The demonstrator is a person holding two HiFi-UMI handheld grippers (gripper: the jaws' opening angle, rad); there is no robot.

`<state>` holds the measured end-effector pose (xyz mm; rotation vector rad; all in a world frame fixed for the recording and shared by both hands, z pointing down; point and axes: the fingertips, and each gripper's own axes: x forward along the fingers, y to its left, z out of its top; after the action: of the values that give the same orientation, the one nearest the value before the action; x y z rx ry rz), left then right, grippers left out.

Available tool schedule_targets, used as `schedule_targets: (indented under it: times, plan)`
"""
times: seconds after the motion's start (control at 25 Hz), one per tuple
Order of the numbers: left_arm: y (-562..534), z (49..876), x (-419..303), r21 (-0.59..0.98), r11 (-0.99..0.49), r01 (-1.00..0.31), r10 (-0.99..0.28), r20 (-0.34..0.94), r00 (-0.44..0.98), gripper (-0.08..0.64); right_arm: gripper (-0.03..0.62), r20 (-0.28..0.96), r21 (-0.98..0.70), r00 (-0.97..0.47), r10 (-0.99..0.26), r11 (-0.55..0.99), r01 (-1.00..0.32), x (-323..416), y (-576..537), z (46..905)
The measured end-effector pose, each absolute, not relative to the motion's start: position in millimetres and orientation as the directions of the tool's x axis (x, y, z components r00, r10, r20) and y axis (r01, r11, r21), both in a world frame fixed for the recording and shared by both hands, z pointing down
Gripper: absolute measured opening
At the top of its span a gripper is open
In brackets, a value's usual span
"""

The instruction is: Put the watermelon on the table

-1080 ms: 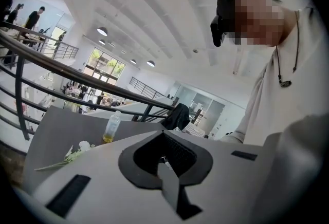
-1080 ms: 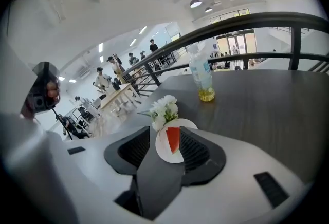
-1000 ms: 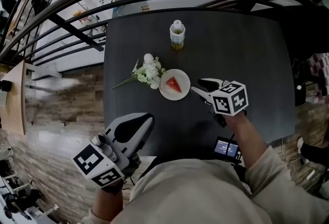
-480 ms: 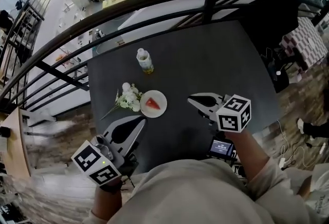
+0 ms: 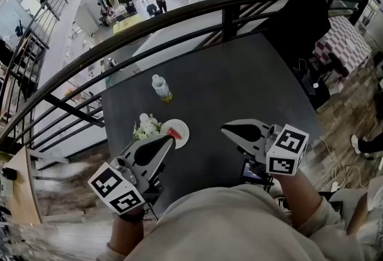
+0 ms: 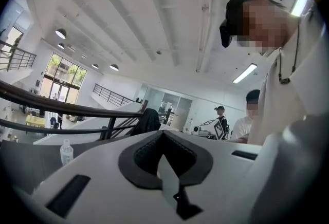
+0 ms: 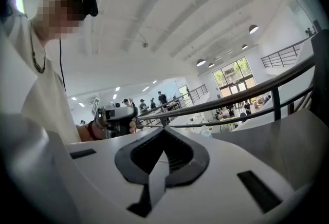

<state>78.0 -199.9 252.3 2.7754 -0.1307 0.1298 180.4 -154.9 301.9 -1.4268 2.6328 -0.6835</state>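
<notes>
- Looking steeply down from the head view on a dark square surface (image 5: 251,86), with a curved black metal railing (image 5: 179,11) running along its far side
- There's the red watermelon wedge (image 5: 174,133), lying on a small white round plate (image 5: 183,128) on the left part of the surface, towards the near edge
- Just left of the plate, touching its rim as far as I can see, lies a bunch of white flowers with green stems (image 5: 145,126)
- Further back stands a clear plastic bottle with yellowish liquid (image 5: 160,87), upright and well apart from the plate
- Left gripper (image 5: 169,141), white with a black-and-white marker cube, is up over the near left corner; from above, its tip overlaps the plate's near-left rim and hides part of it
- In its own view the fingers are pressed together tip to tip, and they point out roughly level over the surface
- Right gripper (image 5: 226,129) hangs over the near right part of the surface, well apart from the plate and the wedge
- Its fingers are fully together too, gripping nothing
- So the watermelon is on its plate on the surface, and neither gripper has hold of it
</notes>
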Motion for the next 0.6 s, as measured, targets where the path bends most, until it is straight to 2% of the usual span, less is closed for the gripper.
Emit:
schedule_targets:
  times: [0.6]
  plan:
    - [-182,252,93,0.325,-0.944,-0.049,-0.011,0.117,0.993,0.003,0.014,0.11,-0.409,-0.532,-0.84,0.449,-0.794,192,-138,296]
